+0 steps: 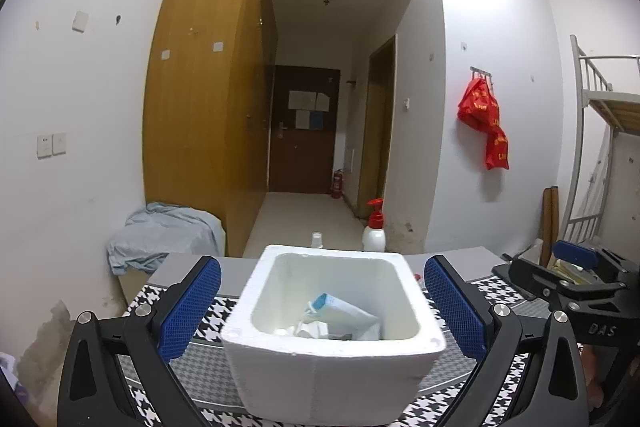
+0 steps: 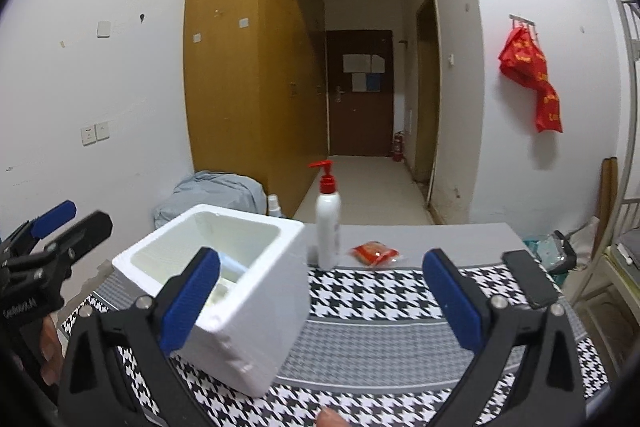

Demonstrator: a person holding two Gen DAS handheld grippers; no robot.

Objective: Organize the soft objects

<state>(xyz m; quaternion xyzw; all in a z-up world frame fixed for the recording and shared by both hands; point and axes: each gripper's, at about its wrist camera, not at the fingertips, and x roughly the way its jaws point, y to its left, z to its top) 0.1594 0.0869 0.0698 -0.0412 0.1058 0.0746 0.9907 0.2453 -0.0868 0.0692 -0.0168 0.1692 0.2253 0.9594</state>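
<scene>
Your left gripper fills the bottom of its own view, jaws spread wide, and the white foam box sits between the blue pads without either pad touching its walls — a gap shows on both sides. Inside the box, low in the frame, lie a white tube with a blue end and some pale items beneath it that you cannot make out clearly. In the right wrist view your right gripper also stands fully apart with nothing between its pads; its left pad overlaps the box's near rim in the picture, though contact cannot be told. Past the box, at mid-frame, a white pump bottle with a red top stands upright just beside the box's right wall, and a red packet lies flat on the grey strip near the bottle's right. A dark phone rests close to the table's right edge. Between the right gripper's pads the houndstooth cloth is bare — that is your open ground. At the far left of this view the left gripper appears side-on, near the box's left corner.
</scene>
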